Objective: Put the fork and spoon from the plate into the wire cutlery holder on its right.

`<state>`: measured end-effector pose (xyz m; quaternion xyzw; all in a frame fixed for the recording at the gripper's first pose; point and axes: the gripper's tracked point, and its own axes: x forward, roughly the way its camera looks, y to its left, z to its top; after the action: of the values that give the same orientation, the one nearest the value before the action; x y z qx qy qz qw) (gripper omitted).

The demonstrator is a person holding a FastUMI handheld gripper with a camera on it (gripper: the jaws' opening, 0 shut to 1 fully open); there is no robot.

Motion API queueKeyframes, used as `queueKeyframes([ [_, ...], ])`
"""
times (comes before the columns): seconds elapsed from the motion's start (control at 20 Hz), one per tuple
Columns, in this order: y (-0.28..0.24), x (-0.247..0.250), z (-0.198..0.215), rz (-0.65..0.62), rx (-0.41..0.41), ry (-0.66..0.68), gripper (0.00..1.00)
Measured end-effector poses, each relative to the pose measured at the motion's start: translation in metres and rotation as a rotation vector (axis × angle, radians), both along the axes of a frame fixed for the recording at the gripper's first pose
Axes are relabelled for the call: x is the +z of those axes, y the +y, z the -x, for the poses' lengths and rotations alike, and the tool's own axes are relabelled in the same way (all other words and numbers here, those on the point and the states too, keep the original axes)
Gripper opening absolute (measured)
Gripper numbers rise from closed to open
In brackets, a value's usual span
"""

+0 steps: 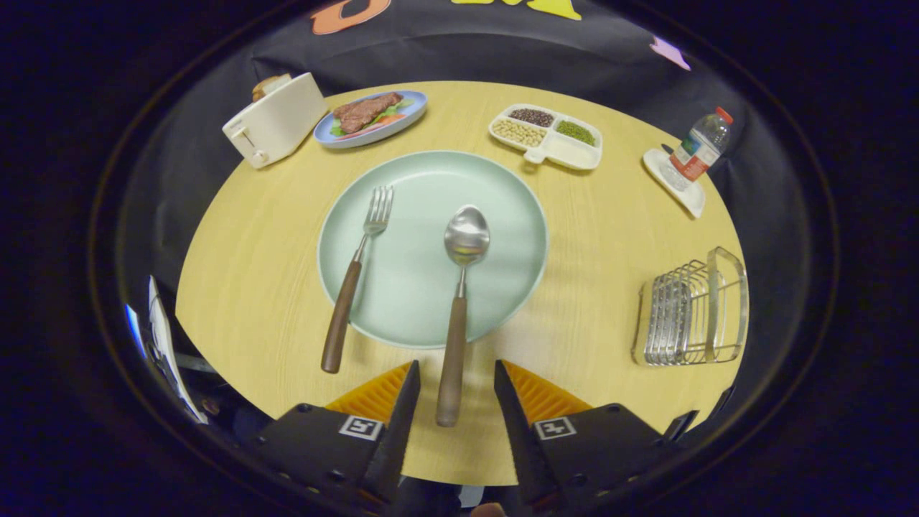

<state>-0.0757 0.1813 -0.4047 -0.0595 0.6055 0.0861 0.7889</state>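
Note:
A pale green plate (431,179) lies in the middle of the round wooden table. On it rest a fork (354,276) on the left and a spoon (458,309) to its right, both with brown wooden handles that reach off the plate's near rim. My gripper (452,377) is open, and the end of the spoon's handle lies between the two fingers without either touching it. The wire cutlery holder (691,312) stands to the right of the plate, near the table's edge.
Beyond the plate stand a white toaster (276,118), a blue plate with meat and vegetables (371,117), and a white divided tray of beans (546,135). A plastic bottle (700,147) rests on a small white dish at the far right.

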Motion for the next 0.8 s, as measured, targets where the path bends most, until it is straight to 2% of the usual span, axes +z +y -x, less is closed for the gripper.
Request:
queueKeyframes([
  [0.05, 0.0, -0.002, -0.001, -0.001, -0.005, 0.012, 0.4],
  [0.1, -0.002, -0.001, 0.0, 0.007, -0.01, 0.017, 0.36],
  [0.2, -0.005, -0.001, 0.0, 0.021, -0.023, 0.028, 0.11],
  [0.25, -0.006, 0.002, 0.001, 0.017, -0.024, 0.039, 0.11],
  [0.35, -0.007, 0.002, 0.002, -0.001, -0.029, 0.053, 0.01],
  [0.8, -0.017, 0.035, -0.005, -0.071, -0.072, 0.035, 0.0],
])
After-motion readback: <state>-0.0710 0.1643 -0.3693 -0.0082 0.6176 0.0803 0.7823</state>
